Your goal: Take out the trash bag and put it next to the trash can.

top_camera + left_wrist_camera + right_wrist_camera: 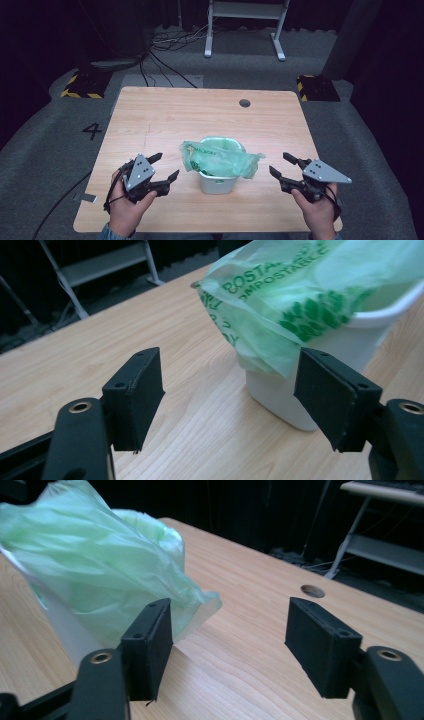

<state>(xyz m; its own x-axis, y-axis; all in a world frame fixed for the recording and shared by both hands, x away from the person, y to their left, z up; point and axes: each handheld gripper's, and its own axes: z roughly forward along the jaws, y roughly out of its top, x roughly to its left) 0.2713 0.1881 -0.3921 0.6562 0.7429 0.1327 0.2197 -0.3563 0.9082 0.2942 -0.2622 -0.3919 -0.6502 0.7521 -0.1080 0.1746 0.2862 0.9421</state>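
My left gripper [166, 167] and right gripper [280, 166] spread their flat black fingers wide, holding nothing, on either side of the small white plastic bin [217, 183]. It stands mid-worktop [165, 115] on pale wood grain, lined with a crinkled translucent green bag [220, 157].

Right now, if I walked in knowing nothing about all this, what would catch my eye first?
Most likely the small white bin near the middle of the wooden table, with a pale green bag bulging out over its rim. Next, the two black grippers that a person holds on either side of it: the left gripper and the right gripper, both with jaws open and empty, pointing toward the bin.
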